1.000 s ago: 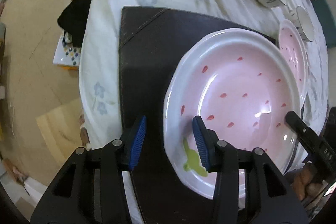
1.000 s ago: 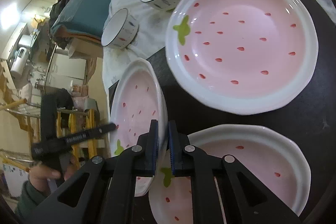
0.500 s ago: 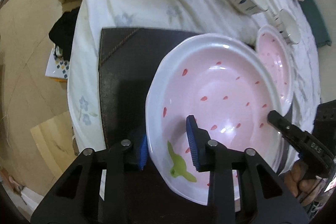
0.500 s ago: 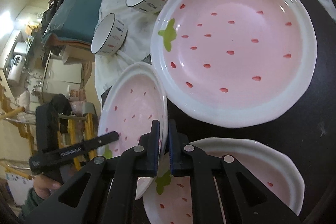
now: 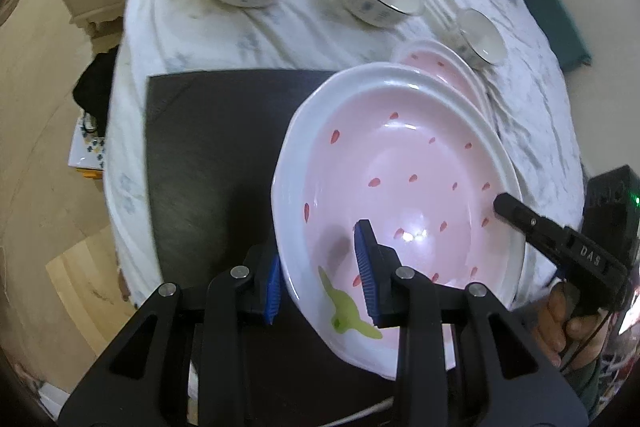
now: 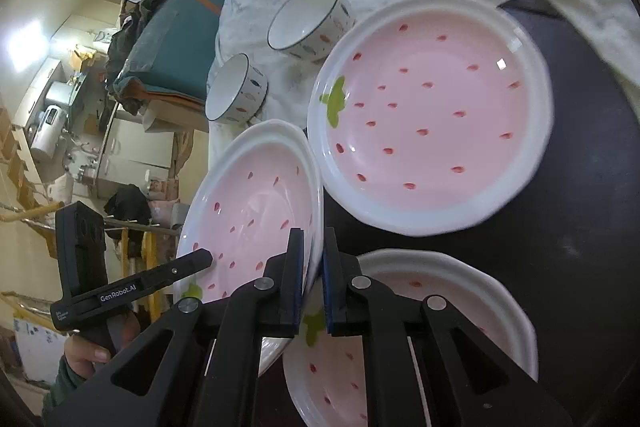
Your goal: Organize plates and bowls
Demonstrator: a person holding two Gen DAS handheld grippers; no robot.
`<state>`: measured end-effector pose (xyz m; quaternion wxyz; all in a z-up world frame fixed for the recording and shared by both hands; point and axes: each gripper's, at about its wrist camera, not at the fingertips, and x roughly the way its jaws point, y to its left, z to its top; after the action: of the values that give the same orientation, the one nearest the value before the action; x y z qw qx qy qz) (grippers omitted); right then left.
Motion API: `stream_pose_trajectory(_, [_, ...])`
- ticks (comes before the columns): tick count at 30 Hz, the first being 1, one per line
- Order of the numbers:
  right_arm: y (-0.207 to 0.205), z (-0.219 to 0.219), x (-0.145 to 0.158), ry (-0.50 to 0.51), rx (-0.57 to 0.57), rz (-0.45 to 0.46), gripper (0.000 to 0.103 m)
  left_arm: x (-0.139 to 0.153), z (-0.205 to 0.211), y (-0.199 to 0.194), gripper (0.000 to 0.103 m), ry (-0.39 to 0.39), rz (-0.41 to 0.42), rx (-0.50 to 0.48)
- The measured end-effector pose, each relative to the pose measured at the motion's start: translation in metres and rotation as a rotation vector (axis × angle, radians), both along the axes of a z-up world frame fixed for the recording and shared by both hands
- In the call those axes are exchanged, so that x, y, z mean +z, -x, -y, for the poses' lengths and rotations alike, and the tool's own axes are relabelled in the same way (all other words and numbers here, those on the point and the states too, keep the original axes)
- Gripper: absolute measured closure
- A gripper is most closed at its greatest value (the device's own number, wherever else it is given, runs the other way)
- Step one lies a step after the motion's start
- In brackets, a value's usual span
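Now lifting large plate point(image 5: 400, 163) off dark mat point(image 5: 208, 147) on counter: left tool point(image 5: 320, 271) half-open, straddling near-left rim after closing in, right tool point(image 6: 312, 291) clamping opposite rim tight, plate tilting, likely heading for stacking.

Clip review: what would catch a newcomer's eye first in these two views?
The pink strawberry plates: the left gripper straddles the rim of the big plate, and the right gripper is clamped on a tilted plate lifted off the dark mat. Behind, three white bowls sit on the cloth.
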<state>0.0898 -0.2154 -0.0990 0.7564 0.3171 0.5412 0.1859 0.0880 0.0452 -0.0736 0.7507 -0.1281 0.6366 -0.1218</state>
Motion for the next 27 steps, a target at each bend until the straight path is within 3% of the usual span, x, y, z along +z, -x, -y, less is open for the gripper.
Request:
stream_pose_trajectory(10, [0.046,0.046,0.023,0.051,-0.026,0.031,0.093,0.001,0.053,0.036,0.074,-0.019,0.0,-0.138])
stream_pose_trajectory(19, [0.08,0.079,0.006,0.051,-0.062,-0.012,0.093,-0.016,0.083,0.054,0.074,-0.047,-0.039,-0.193])
stream_pose_trajectory(27, [0.087,0.087,-0.015,0.063,-0.072,-0.069,0.093,-0.041,0.087,0.053,0.074,-0.073,-0.101,-0.18])
